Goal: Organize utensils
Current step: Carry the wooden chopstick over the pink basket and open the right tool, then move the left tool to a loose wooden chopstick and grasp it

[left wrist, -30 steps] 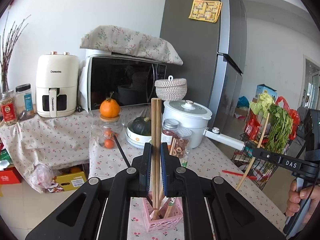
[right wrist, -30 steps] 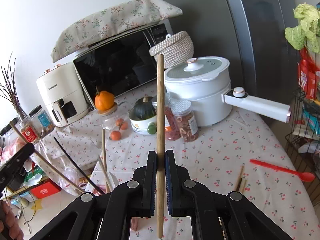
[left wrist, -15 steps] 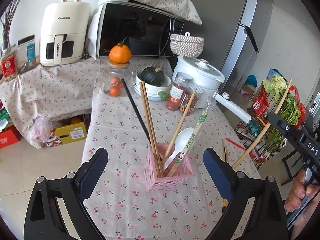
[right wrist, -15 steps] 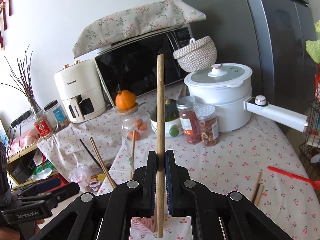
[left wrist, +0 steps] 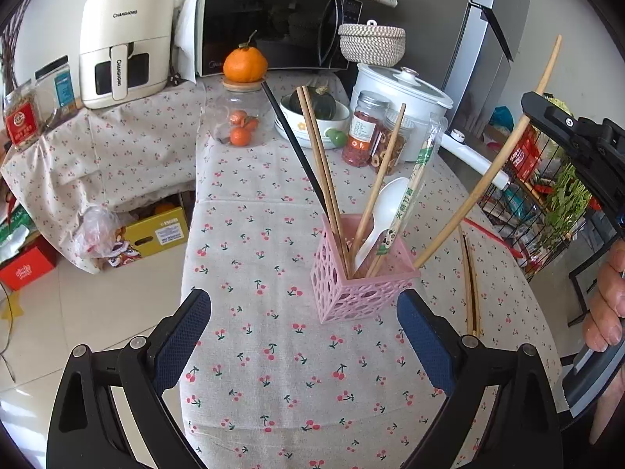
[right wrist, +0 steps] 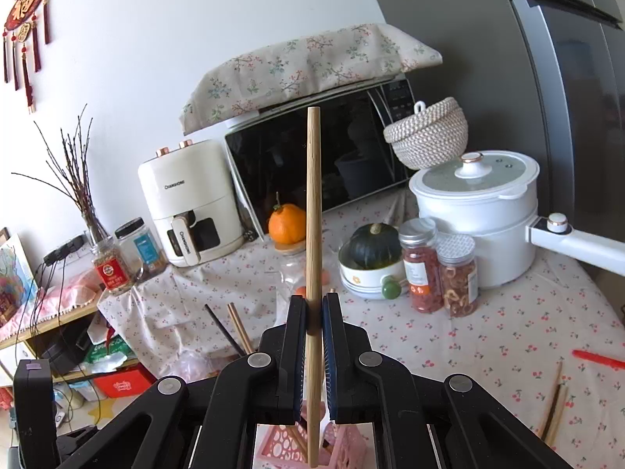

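A pink perforated holder [left wrist: 363, 277] stands on the cherry-print table and holds a pair of wooden chopsticks [left wrist: 318, 152], a black chopstick [left wrist: 297, 144], a single chopstick, a white spoon [left wrist: 381, 215] and wrapped chopsticks [left wrist: 410, 191]. My left gripper [left wrist: 304, 338] is open and empty, just in front of the holder. My right gripper [right wrist: 313, 312] is shut on a wooden chopstick [right wrist: 312, 234]; in the left wrist view that chopstick [left wrist: 484, 179] slants with its lower tip at the holder's right rim. The holder [right wrist: 297, 445] shows below the right gripper.
Two loose chopsticks [left wrist: 468, 281] lie on the table right of the holder, also in the right wrist view [right wrist: 552, 406], near a red spoon [right wrist: 597, 359]. Jars [left wrist: 361, 133], a white pot [left wrist: 402, 93], a bowl with a squash [left wrist: 316, 113] and a microwave [left wrist: 273, 23] stand behind.
My left gripper released the chopstick pair into the holder, opened wide and pulled back. My right gripper carried its chopstick toward the holder.
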